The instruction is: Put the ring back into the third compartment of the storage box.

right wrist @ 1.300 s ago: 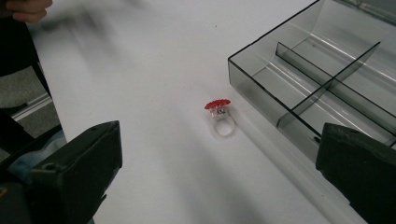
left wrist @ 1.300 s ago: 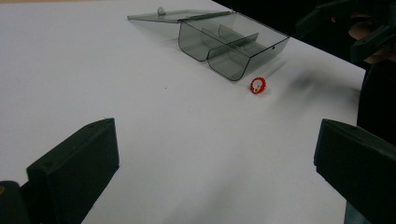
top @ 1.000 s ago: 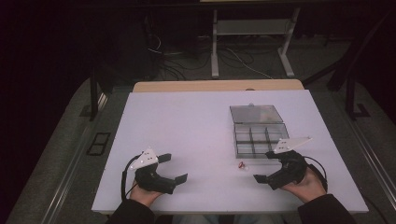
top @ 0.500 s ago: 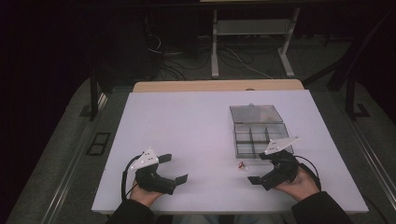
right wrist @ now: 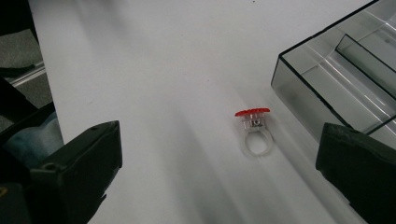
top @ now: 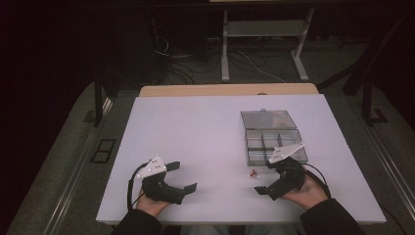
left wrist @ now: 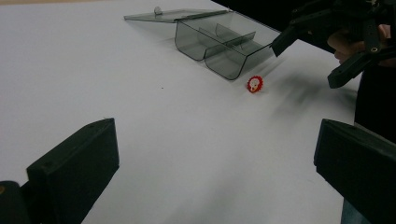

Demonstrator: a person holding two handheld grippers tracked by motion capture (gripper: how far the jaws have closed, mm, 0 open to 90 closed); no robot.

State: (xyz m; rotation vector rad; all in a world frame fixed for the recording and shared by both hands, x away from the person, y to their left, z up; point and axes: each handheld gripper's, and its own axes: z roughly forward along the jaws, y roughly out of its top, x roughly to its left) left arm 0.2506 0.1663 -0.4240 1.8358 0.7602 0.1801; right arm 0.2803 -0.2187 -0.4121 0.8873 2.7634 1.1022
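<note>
A small clear plastic ring with a red top (top: 253, 173) lies on the white table (top: 195, 132), just off the near left corner of a clear grey compartment box (top: 247, 143). The box's lid (top: 268, 119) lies open behind it. My right gripper (top: 265, 177) is open, a short way right of the ring and facing it. In the right gripper view the ring (right wrist: 254, 126) stands on the table ahead of the open gripper (right wrist: 219, 177), beside the box wall (right wrist: 299, 93). My left gripper (top: 183, 176) rests open and holds nothing at the near left.
The left gripper view looks across bare table to the ring (left wrist: 254, 84), the box (left wrist: 224, 65) and the right gripper (left wrist: 308, 63). The box compartments look empty. A wooden strip (top: 225, 90) edges the table's far side, with dark floor and stands beyond.
My right gripper has shifted a little to the left, closer to the ring. The left gripper, the ring and the box have stayed in place.
</note>
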